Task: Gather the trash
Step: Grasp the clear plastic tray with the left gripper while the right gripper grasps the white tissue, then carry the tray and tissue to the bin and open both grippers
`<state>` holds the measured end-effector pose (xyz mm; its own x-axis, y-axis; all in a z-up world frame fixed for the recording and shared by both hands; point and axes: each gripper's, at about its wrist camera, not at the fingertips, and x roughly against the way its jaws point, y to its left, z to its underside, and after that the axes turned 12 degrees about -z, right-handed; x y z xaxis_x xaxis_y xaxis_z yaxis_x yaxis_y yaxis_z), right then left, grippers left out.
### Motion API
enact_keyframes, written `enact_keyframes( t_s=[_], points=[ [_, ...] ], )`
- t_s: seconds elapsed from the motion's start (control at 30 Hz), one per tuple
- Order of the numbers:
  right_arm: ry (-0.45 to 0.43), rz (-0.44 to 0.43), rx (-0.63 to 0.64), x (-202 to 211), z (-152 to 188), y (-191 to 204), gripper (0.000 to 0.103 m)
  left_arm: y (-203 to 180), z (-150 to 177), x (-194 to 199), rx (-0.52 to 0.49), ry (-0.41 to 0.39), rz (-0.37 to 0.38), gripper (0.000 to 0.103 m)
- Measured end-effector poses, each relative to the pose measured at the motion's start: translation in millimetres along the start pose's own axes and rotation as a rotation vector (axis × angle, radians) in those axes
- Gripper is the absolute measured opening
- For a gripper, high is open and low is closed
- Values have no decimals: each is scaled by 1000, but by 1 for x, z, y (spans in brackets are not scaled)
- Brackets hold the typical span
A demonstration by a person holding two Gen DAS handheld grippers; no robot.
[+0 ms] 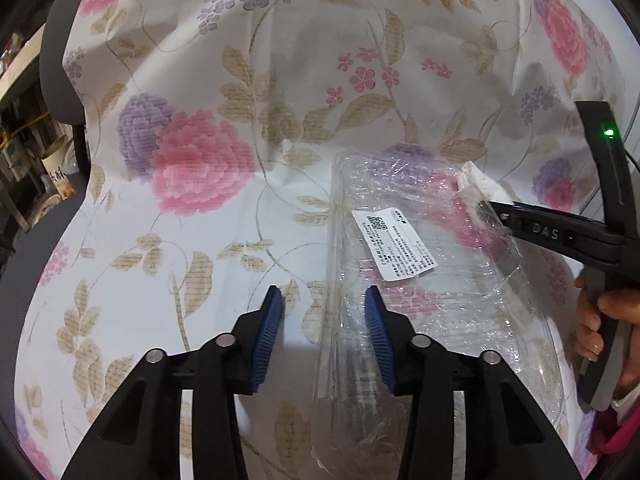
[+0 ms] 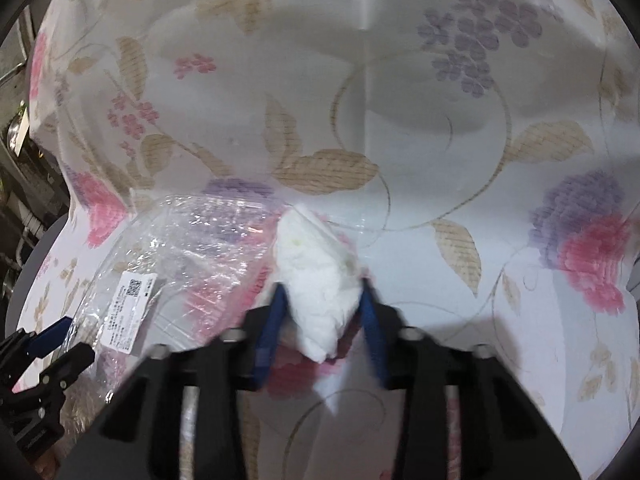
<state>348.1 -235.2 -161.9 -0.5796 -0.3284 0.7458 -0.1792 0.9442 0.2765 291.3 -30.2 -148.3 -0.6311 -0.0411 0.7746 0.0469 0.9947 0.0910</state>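
Tablecloth (image 1: 192, 240) with flowers lies under all the trash. Your clear plastic tray (image 1: 420, 280) runs long, away from you, with its near left rim between the half-open pads of your left gripper (image 1: 324, 340), not squeezed yet. Your right gripper (image 2: 324, 312), tipped down, pinches the white tissue (image 2: 320, 280) beside the tray's far right corner.

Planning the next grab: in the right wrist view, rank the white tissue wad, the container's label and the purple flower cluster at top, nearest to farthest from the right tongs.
1. White tissue wad, between the right tongs.
2. Label, left.
3. Purple flower cluster, far upper right.
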Motion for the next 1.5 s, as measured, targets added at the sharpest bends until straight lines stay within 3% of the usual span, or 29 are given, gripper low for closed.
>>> enact_keyframes(
  t_s=[0.07, 0.2, 0.33, 0.73, 0.93, 1.1, 1.23, 1.5],
  points=[
    [-24, 22, 24, 7, 1, 5, 8, 1, -1, -1, 4, -1, -8, 37],
    [-85, 61, 8, 38, 5, 4, 7, 2, -2, 3, 8, -14, -23, 17],
    [-121, 60, -32, 74, 16, 2, 7, -1, -2, 11, -5, -46, -36, 11],
    [-207, 21, -69, 189, 99, 22, 7, 9, 19, 94, 97, -155, 90, 7],
    [-238, 16, -102, 210, 136, 25, 7, 9, 41, 142, 106, -204, 150, 7],
    [-297, 14, -146, 242, 167, 18, 7, -16, 59, 179, 40, -268, 198, 7],
    [-350, 47, -182, 278, 195, 9, 7, -59, 82, 195, -58, -292, 272, 7],
    [-434, 217, -299, 358, 267, -25, 7, -134, 112, 232, -193, -327, 472, 7]
  ],
)
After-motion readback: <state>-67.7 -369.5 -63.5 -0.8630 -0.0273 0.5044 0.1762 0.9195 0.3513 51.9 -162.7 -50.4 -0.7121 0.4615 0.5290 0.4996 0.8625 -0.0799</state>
